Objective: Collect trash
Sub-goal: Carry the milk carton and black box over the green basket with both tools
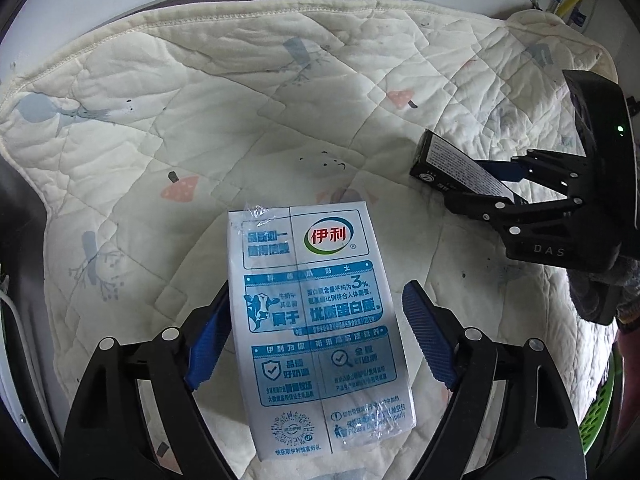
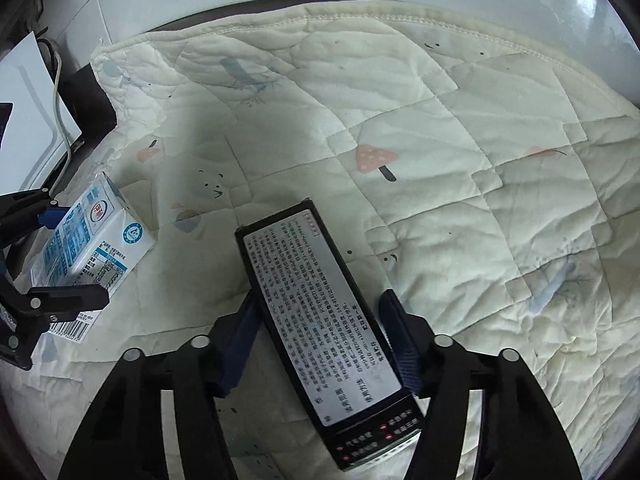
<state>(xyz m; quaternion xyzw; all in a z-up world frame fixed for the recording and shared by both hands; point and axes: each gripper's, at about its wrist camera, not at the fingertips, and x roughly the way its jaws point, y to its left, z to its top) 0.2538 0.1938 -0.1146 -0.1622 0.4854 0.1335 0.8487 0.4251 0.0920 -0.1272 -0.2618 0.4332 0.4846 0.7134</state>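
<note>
Left gripper spread around 伊利 milk carton, right gripper pinching black box

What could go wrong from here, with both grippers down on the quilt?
1. The left gripper straddles the milk carton with a gap at its right pad; closing off-centre could skew or crush it.
2. The right gripper has the black box between its pads near one end; lifted, the long free end may droop or pivot out.
3. The quilt is soft and wrinkled; fingertips may snag the fabric.
</note>
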